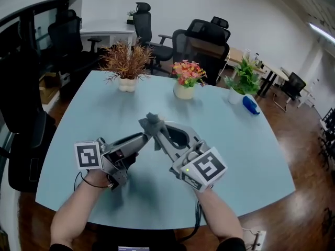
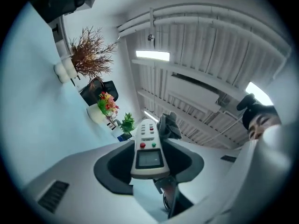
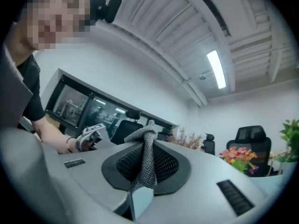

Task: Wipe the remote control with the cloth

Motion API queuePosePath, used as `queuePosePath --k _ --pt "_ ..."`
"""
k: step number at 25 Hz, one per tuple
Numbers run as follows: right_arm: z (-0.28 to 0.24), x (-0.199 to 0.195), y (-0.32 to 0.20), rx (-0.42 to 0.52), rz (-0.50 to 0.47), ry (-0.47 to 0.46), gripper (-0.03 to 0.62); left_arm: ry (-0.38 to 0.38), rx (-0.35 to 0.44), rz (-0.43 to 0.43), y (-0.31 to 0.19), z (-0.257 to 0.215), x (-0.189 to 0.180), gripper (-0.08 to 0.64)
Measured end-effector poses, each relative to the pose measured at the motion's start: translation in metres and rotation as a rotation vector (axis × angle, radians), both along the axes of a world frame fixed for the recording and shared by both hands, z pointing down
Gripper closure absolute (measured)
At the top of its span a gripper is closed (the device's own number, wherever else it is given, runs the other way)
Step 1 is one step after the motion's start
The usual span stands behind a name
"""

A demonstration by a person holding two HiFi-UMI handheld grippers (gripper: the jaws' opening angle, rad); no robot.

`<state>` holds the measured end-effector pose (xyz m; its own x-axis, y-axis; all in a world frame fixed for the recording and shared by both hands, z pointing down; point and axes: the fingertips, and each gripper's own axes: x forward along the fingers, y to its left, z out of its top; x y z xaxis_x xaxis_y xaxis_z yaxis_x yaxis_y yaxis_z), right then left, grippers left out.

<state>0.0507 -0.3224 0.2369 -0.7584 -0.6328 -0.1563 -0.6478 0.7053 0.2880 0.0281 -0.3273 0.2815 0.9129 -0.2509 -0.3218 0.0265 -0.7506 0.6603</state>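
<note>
**Remote control** (image 2: 148,146): pale, hard plastic, a long rounded bar. It has a small grey screen, one red and one green round button, and rows of small keys above them. It sits low and centre in the left gripper view, face to the camera. Its lower end is clamped between the dark pads of the left gripper (image 2: 149,168), well above the table. In the head view it is hard to pick out.

**Cloth** (image 3: 145,146): grey, coarse knit. It is gathered into a narrow strip with a knotted-looking top and pinched between the closed, mesh-textured pads of the right gripper (image 3: 144,171). In the left gripper view its bunched end lies at the remote's upper right edge. Whether it touches the remote cannot be told.

**Grippers:** smooth grey shells, each with a black-and-white marker cube. They meet tip to tip at the centre of the head view.

**Table** (image 1: 246,156): matt pale blue with rounded corners. Bare surface lies to the left, right and front of the hands. Its near edge is cut off by the forearms.

**Far edge of the table, left to right:**
- dried brown plant (image 1: 127,67) in a white pot
- pink and yellow flowers (image 1: 186,80) in a cream pot
- green plant (image 1: 242,82) in a white pot
- blue object (image 1: 250,105) lying beside the green plant, too small to identify

**Office chairs** (image 1: 201,41): black and padded, crowded behind the table.

**Floor** (image 1: 309,156): glossy wood, showing at right.
</note>
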Motion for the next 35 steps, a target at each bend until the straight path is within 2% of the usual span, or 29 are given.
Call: queuePosePath --k 2,5,6,8,10,12,14,16,18,19,21,22,24,25,27,29,30,32,34,35 --pt "-0.006 0.006 -0.002 0.000 0.020 -0.021 0.566 -0.004 -0.005 -0.015 -0.003 0.001 -0.001 0.382" --pt "0.004 -0.020 0.012 -0.058 -0.092 -0.005 0.566 -0.009 0.002 -0.033 -0.003 0.001 -0.002 0.382" --pt "0.008 -0.024 0.014 -0.062 -0.098 0.016 0.566 -0.026 0.020 -0.032 -0.001 0.002 -0.002 0.383" --pt "0.006 -0.016 0.012 -0.032 -0.051 0.043 0.566 -0.097 0.084 -0.028 0.004 0.006 0.001 0.382" --pt "-0.009 0.008 0.003 -0.006 0.011 -0.002 0.566 -0.163 0.156 -0.010 0.011 0.008 0.006 0.376" --pt "-0.021 0.036 -0.010 -0.019 0.064 -0.060 0.566 -0.162 0.175 0.030 0.017 0.006 0.011 0.377" --pt "-0.022 0.062 -0.024 -0.050 0.133 -0.079 0.566 -0.070 0.133 0.079 0.021 0.000 0.011 0.382" --pt "-0.021 0.076 -0.030 -0.068 0.166 -0.085 0.566 0.094 0.073 0.122 0.023 -0.016 0.003 0.383" --pt "-0.029 0.061 -0.012 0.004 0.098 -0.071 0.566 0.239 0.039 0.130 0.022 -0.034 -0.009 0.382" --pt "-0.036 0.044 0.006 0.094 0.041 -0.043 0.566 0.283 0.031 0.124 0.020 -0.039 -0.013 0.382" --pt "-0.045 0.003 0.047 0.289 -0.061 0.030 0.566 0.320 0.021 0.116 0.019 -0.043 -0.016 0.382" --pt "-0.040 -0.013 0.061 0.331 -0.087 0.072 0.566 0.324 0.019 0.122 0.020 -0.043 -0.015 0.382" --pt "-0.023 -0.025 0.068 0.340 -0.081 0.157 0.566 0.320 0.030 0.166 0.027 -0.044 -0.010 0.382" --pt "-0.021 -0.020 0.063 0.338 -0.051 0.166 0.566 0.320 0.043 0.197 0.033 -0.046 -0.007 0.381" --pt "-0.030 0.007 0.041 0.291 0.059 0.092 0.566 0.333 0.082 0.249 0.046 -0.053 -0.004 0.380" --pt "-0.039 0.032 0.024 0.238 0.119 0.025 0.566 0.346 0.126 0.245 0.053 -0.060 -0.008 0.382" --pt "-0.037 0.033 0.023 0.231 0.105 0.057 0.566 0.355 0.137 0.224 0.052 -0.062 -0.011 0.382" --pt "-0.014 0.012 0.033 0.219 0.038 0.248 0.566 0.367 0.138 0.168 0.044 -0.062 -0.018 0.382" --pt "0.015 -0.023 0.045 0.262 -0.029 0.446 0.566 0.331 0.148 0.116 0.036 -0.058 -0.020 0.382" --pt "0.024 -0.036 0.048 0.291 -0.042 0.509 0.566 0.293 0.164 0.099 0.034 -0.056 -0.019 0.383"
